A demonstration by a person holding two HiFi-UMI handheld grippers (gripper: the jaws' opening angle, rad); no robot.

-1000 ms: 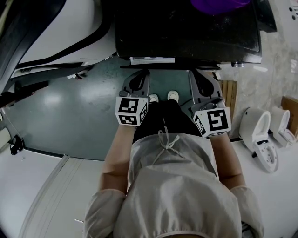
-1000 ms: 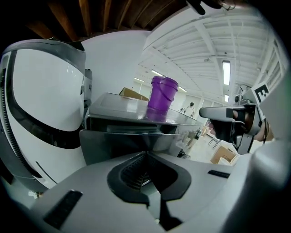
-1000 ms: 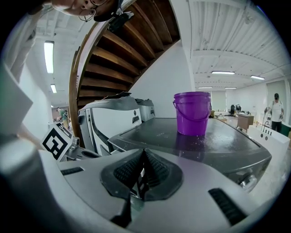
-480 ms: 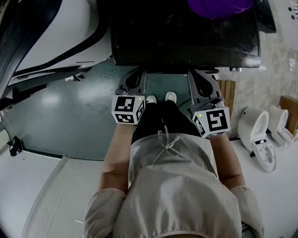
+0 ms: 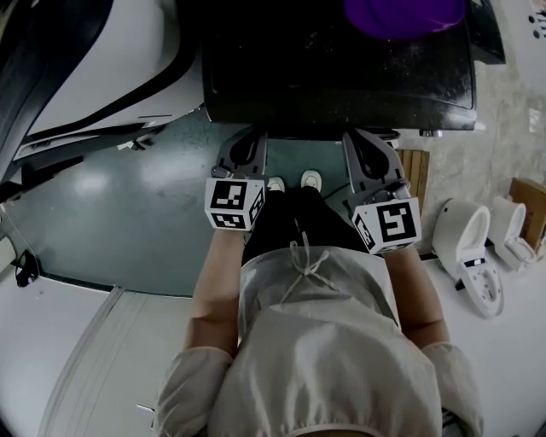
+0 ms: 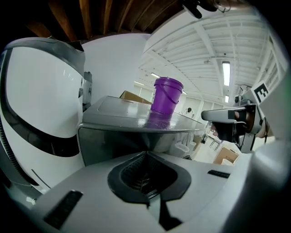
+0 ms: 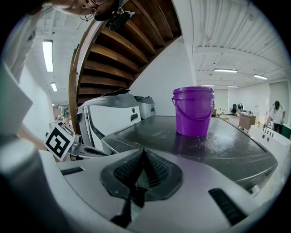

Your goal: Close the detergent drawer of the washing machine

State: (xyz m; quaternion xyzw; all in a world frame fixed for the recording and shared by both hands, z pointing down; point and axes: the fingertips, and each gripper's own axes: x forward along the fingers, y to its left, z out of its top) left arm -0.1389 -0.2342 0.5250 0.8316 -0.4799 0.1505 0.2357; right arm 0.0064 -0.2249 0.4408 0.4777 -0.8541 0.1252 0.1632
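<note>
The dark washing machine [image 5: 341, 77] fills the top of the head view, and no drawer sticks out past its front edge. A purple bucket [image 5: 401, 13] stands on its lid. My left gripper [image 5: 247, 141] and right gripper [image 5: 365, 138] are side by side just before the machine's front, both shut and holding nothing. In the left gripper view the shut left gripper [image 6: 146, 152] points at the machine's front corner [image 6: 113, 136], with the bucket [image 6: 167, 95] above. In the right gripper view the shut right gripper [image 7: 143, 150] points over the lid [image 7: 218, 141] toward the bucket [image 7: 193, 111].
A large white appliance [image 5: 102, 60] with black trim stands left of the machine. White toilet-shaped fixtures [image 5: 473, 247] sit at the right beside a wooden slat [image 5: 418, 171]. Green floor [image 5: 128, 205] spreads to the left. The person's shoes [image 5: 290, 181] are between the grippers.
A white-edged strip that stuck out from the machine's front one second ago no longer shows. Both grippers have moved slightly forward toward the machine.
</note>
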